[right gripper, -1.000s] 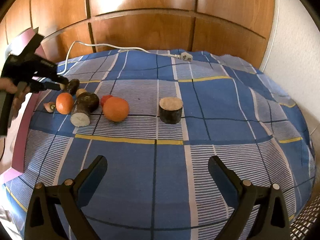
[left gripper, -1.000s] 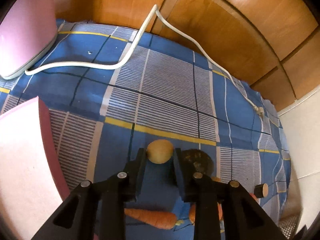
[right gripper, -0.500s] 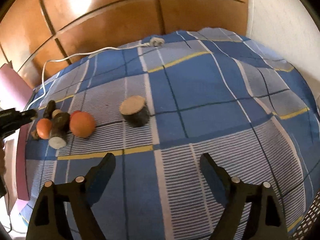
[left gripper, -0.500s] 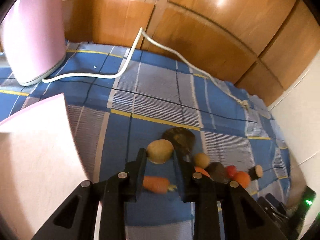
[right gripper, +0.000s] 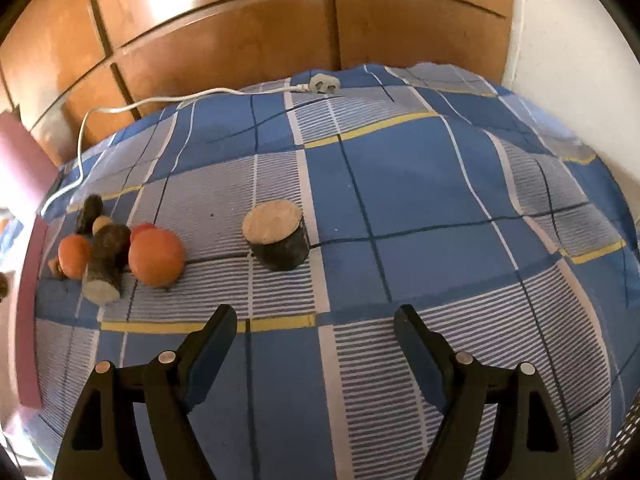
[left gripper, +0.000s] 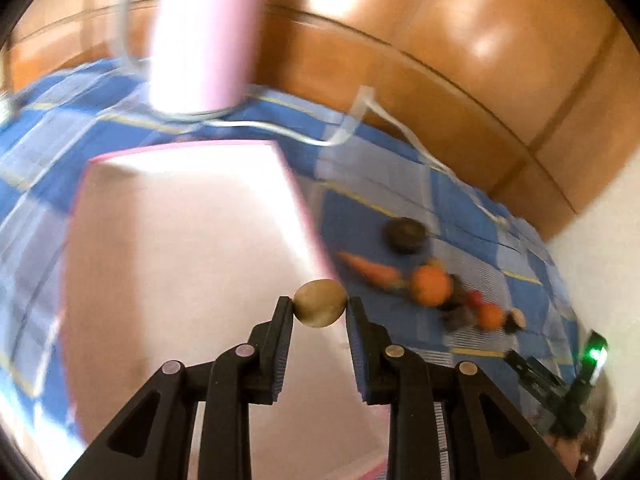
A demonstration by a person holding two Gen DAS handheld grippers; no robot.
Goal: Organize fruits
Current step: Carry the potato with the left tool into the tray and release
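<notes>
1. The left gripper (left gripper: 320,312) has its fingers (left gripper: 282,344) clenched on a small tan potato (left gripper: 320,303), held in the air at the fingertips.
2. Right below and behind the potato is a pale pink box (left gripper: 180,264), which fills most of the left wrist view. The potato hangs over its near right edge. I judge this the carry step, with the drop into the box next. The view is blurred, so I cannot tell what the box already holds.
3. The right gripper (right gripper: 316,320) is released, and nothing is between its fingers (right gripper: 218,334). Its jaws have just been closing partway from their widest. It hovers over the blue plaid bedspread (right gripper: 420,184), and the dark stump (right gripper: 278,240) with a pale cut top lies ahead of it, apart from the rest.
4. Left of the stump sits the pile that is not yet sorted: a big orange (right gripper: 157,257), a smaller orange (right gripper: 74,255), a dark cut root (right gripper: 105,268) and something red (right gripper: 141,229) behind it. The left view also shows a carrot (left gripper: 370,270) and a dark round piece (left gripper: 405,234) just beside the box.
5. So the task looks early: one piece is in hand and most are left on the bed.
6. A white cable (right gripper: 132,106) with a plug (right gripper: 325,83) runs along the far edge of the bed. A second pink object (left gripper: 208,36) stands behind the box.
7. Wooden wardrobe doors (right gripper: 224,48) close off the back, and a white wall (right gripper: 568,40) stands to the right.
</notes>
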